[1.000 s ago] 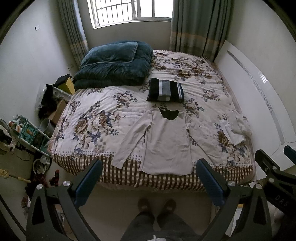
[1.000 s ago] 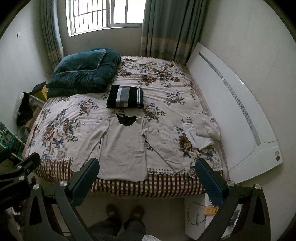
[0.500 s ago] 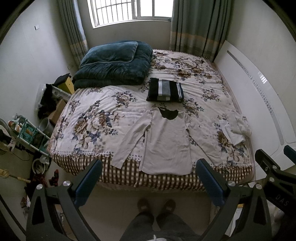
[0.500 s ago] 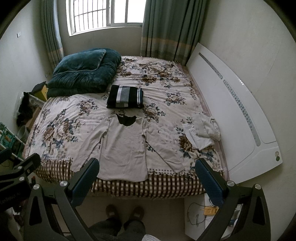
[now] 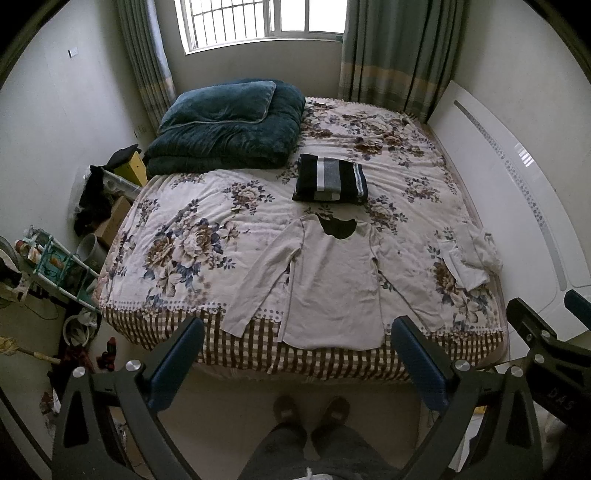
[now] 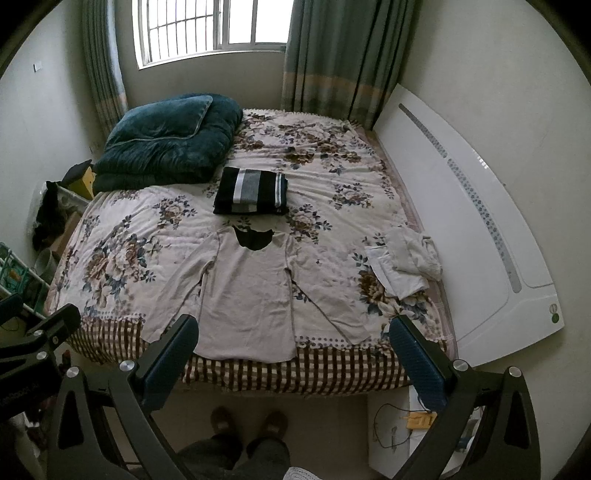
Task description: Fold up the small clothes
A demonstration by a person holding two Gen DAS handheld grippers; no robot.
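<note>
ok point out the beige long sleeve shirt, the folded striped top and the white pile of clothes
beige shirt (image 5: 332, 288), left wrist view, middle of the chest panel
striped top (image 6: 251, 192), right wrist view, on the grey stripe at its middle
white pile of clothes (image 6: 406, 258), right wrist view, on the crumpled upper piece

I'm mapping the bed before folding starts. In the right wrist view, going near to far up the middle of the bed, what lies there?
Beige long-sleeved shirt spread flat at the near edge → folded black-and-grey striped garment → folded dark teal quilt at the far left, below the window.
</note>
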